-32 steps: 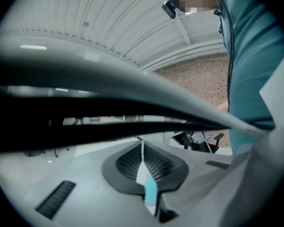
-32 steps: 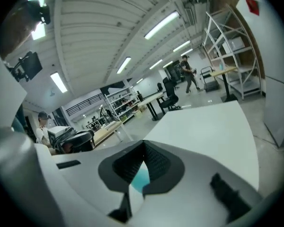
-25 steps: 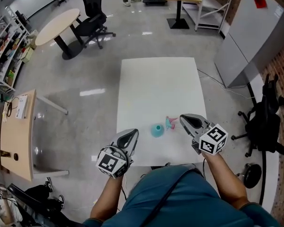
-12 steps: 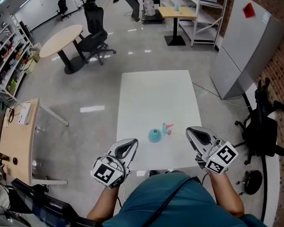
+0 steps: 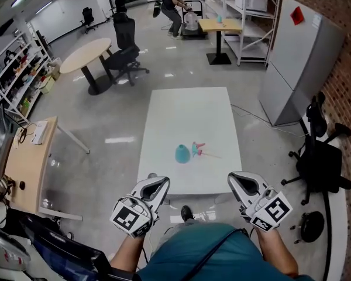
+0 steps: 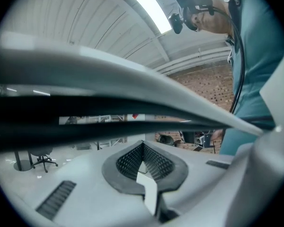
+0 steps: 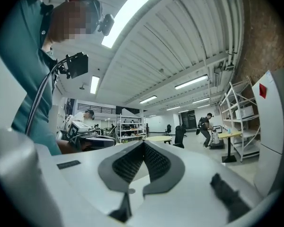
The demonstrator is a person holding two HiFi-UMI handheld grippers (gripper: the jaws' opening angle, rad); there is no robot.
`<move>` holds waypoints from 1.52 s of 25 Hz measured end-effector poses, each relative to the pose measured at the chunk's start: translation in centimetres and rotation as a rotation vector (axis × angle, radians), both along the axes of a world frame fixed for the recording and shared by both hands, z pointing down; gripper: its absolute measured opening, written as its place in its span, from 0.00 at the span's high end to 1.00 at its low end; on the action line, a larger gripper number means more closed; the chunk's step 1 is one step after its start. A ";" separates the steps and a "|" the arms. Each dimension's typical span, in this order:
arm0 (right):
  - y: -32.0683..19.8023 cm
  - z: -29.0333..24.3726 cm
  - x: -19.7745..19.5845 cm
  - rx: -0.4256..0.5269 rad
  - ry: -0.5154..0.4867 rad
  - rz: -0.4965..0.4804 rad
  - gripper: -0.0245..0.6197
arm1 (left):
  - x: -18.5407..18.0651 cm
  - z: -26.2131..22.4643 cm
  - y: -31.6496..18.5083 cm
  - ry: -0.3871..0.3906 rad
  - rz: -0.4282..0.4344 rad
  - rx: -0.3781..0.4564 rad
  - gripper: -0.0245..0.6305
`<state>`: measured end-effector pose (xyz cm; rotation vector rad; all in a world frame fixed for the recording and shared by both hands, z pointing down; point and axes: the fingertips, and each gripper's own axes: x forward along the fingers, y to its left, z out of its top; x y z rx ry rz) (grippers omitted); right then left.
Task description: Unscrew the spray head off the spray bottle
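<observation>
The left hand-held gripper and right hand-held gripper, jaws together on nothing, sit short of the white tabletop, where ahead between them the teal spray bottle and pink spray head look too small to tell whether they touch.

In the head view, the spray bottle and the pink spray head on the bench are too small to show whether they touch. The left gripper and the right gripper cover the bench's near corners. The bottom edge cuts off both forearms behind them. The distant person is too small for detail. In the left gripper view, a blurred grey-and-dark band crosses close to the lens. It cannot be identified, and it masks most of the room behind.
</observation>
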<state>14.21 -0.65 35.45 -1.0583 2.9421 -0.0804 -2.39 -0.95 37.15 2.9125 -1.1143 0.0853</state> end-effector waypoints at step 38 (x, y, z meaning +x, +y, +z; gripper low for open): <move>42.5 -1.0 -8.1 -0.085 -0.030 0.058 0.96 | -9.0 -1.0 44.2 0.014 0.008 -0.022 0.96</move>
